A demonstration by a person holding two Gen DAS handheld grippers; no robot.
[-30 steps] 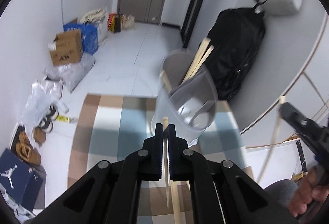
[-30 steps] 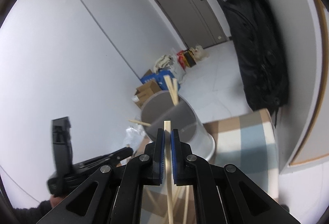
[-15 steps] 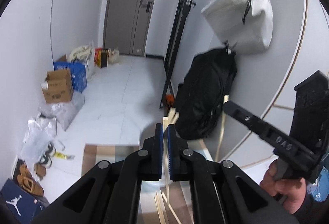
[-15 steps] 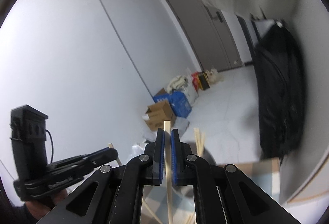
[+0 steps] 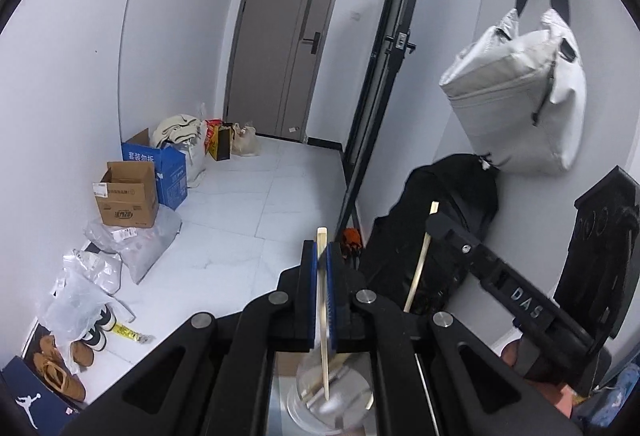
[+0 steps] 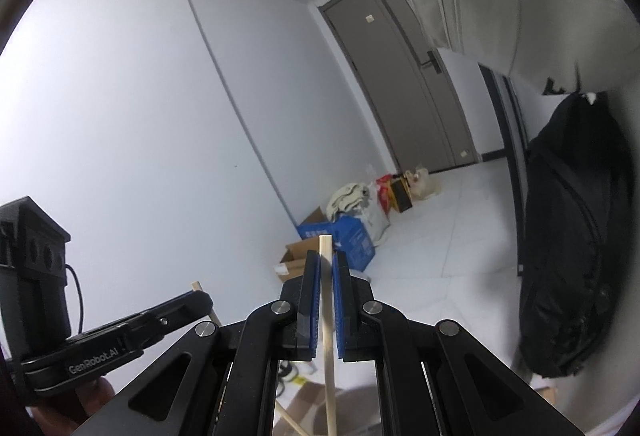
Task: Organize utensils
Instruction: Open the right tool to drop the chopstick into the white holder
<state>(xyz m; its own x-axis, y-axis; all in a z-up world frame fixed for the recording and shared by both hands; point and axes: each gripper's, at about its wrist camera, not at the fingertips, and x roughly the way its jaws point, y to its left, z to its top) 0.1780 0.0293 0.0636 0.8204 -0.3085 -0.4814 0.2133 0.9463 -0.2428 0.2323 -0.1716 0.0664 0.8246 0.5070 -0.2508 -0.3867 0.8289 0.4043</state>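
Note:
My left gripper [image 5: 321, 248] is shut on a pale wooden chopstick [image 5: 323, 316] that stands upright between its blue pads. Its lower end hangs over a clear plastic cup [image 5: 320, 406] at the bottom edge, which has more sticks inside. To the right, my right gripper [image 5: 436, 222] holds a second chopstick [image 5: 418, 268] in front of the black backpack. In the right wrist view my right gripper [image 6: 326, 260] is shut on that chopstick [image 6: 327, 316]. My left gripper [image 6: 200, 302] shows at the lower left, held by a hand.
A black backpack [image 5: 460, 196] leans on the right wall, with a white bag [image 5: 516, 108] hanging above it. Cardboard boxes [image 5: 128, 196], plastic bags and shoes [image 5: 60, 360] line the left wall. A grey door [image 5: 292, 36] closes the hallway's far end.
Both grippers have risen and tipped upward, each still holding its chopstick. The cup has slid from the middle to the bottom edge of the left wrist view, and the right gripper looms closer there.

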